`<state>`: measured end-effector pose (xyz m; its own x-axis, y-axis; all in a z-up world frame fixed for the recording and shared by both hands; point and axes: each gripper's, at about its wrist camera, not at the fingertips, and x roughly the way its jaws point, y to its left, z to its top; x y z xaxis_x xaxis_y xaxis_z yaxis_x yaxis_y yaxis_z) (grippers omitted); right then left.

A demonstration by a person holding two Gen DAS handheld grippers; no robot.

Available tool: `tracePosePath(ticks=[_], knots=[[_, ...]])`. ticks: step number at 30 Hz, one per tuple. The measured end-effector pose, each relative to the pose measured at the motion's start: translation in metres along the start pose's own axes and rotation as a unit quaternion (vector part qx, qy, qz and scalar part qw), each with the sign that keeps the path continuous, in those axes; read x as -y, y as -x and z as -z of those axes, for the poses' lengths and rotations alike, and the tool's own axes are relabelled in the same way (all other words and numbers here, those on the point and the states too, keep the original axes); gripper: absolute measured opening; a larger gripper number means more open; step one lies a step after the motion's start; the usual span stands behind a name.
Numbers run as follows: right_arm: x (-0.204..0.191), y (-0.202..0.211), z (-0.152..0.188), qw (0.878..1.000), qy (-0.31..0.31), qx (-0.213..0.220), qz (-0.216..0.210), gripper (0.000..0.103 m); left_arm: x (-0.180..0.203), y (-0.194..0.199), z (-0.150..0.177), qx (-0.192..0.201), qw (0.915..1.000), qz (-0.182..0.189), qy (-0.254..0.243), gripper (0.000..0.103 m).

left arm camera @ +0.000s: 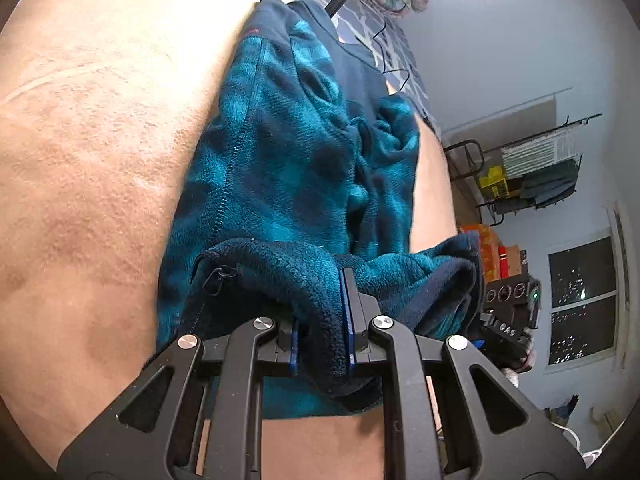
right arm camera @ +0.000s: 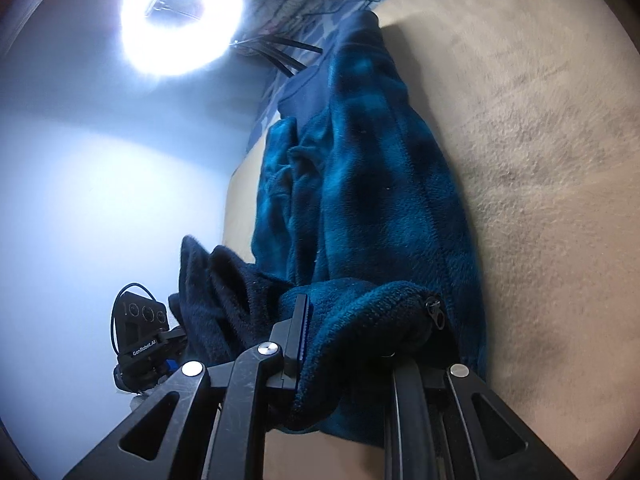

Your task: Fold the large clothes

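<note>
Big tan carpet (left arm camera: 92, 168) fills the frame, and that's what carries everything here. Stretched along it, running away toward the far edge by the patterned rug, lies the teal fleece jacket (left arm camera: 288, 152), plaid pile, zip seam down its length, sleeves bunched in a ridge along one side. The far end with the dark collar sits flat on the carpet; the near end, the hem, is up off the floor.

Both tools have that hem. The left gripper (left arm camera: 323, 332) is nearly closed, its blue pads clamped on a thick roll of dark hem, fabric bulging out above and below the pinch. Over in the right wrist view the right gripper (right arm camera: 344, 344) is narrowed down on the other hem corner, one blue pad showing, the other buried under fleece. The zip pull (right arm camera: 437, 314) dangles just beside that grip.

Judging by the layout, this is the hem-to-collar fold, mid-carry. To do it well: keep the two hands level with each other so the lifted edge stays straight, keep light tension between them so the middle doesn't sag, and travel right along the jacket's length. Lay the hem square onto the collar end, lowering before letting go. Watch that bunched sleeve ridge; it could leave a lump under the fold. The thick fleece could creep out of the pinch, so no jerks.
</note>
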<state>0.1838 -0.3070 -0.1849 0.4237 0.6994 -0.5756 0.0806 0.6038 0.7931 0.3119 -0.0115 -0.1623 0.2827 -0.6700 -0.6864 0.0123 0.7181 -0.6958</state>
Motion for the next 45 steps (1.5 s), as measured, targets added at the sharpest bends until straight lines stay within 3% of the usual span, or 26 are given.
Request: tracePosePath(ticks=[3,6,9,11,12,13,15,17,19,22,25,29,33,35,38,42,45], knots=[[0.010,-0.005,-0.005,1.000,-0.024,-0.008,-0.018,0.020,-0.004,-0.008,-0.001,-0.004,1.0000,-0.005,0.001,0.016],[0.024,-0.005,-0.009,0.996,-0.068,-0.017,-0.057,0.026,-0.012,-0.012,-0.006,-0.020,0.9992,0.013,0.033,0.021],[0.031,0.000,-0.011,0.991,-0.091,-0.019,-0.099,0.046,-0.021,-0.010,-0.011,-0.028,0.9956,0.052,0.073,0.036],[0.032,0.008,-0.012,0.987,-0.100,-0.012,-0.125,0.068,-0.023,-0.004,-0.014,-0.019,0.9932,0.074,0.087,0.050],[0.032,0.014,-0.013,0.986,-0.101,-0.004,-0.133,0.085,-0.023,0.000,-0.015,-0.013,0.9921,0.084,0.092,0.051],[0.031,0.023,-0.015,0.985,-0.102,0.011,-0.140,0.089,-0.023,0.003,-0.016,-0.012,0.9913,0.090,0.096,0.053],[0.029,0.039,-0.019,0.985,-0.094,0.029,-0.144,0.085,-0.023,0.009,-0.019,-0.011,0.9890,0.102,0.107,0.053],[0.020,0.057,-0.020,0.990,-0.058,0.047,-0.122,0.077,-0.021,0.015,-0.021,-0.009,0.9888,0.106,0.105,0.053],[0.004,0.068,-0.015,0.993,-0.005,0.056,-0.105,0.056,-0.017,0.022,-0.023,-0.006,0.9902,0.105,0.092,0.053],[-0.026,0.068,-0.001,0.992,0.078,0.060,-0.084,0.037,-0.017,0.021,-0.026,-0.009,0.9906,0.103,0.090,0.056],[-0.060,0.039,0.019,0.984,0.169,0.032,-0.047,0.032,-0.014,0.021,-0.029,-0.007,0.9906,0.101,0.092,0.056],[-0.100,-0.015,0.044,0.963,0.271,-0.007,-0.007,0.031,-0.010,0.036,-0.034,0.009,0.9901,0.109,0.088,0.058],[-0.107,-0.069,0.038,0.943,0.320,-0.022,0.093,0.027,0.003,0.065,-0.035,0.046,0.9954,0.077,0.034,0.058],[-0.092,-0.093,0.026,0.944,0.301,-0.052,0.123,0.023,0.013,0.069,-0.031,0.054,0.9967,0.061,0.000,0.058],[-0.076,-0.092,0.014,0.960,0.254,-0.060,0.098,0.021,0.023,0.057,-0.024,0.046,0.9976,0.037,-0.036,0.058],[-0.074,-0.032,0.008,0.974,0.224,-0.033,0.005,0.029,0.038,0.030,-0.018,0.025,0.9960,0.015,-0.084,0.058],[-0.071,0.010,-0.006,0.972,0.232,0.020,0.020,0.027,0.044,0.015,-0.016,0.026,0.9943,0.003,-0.103,0.058]])
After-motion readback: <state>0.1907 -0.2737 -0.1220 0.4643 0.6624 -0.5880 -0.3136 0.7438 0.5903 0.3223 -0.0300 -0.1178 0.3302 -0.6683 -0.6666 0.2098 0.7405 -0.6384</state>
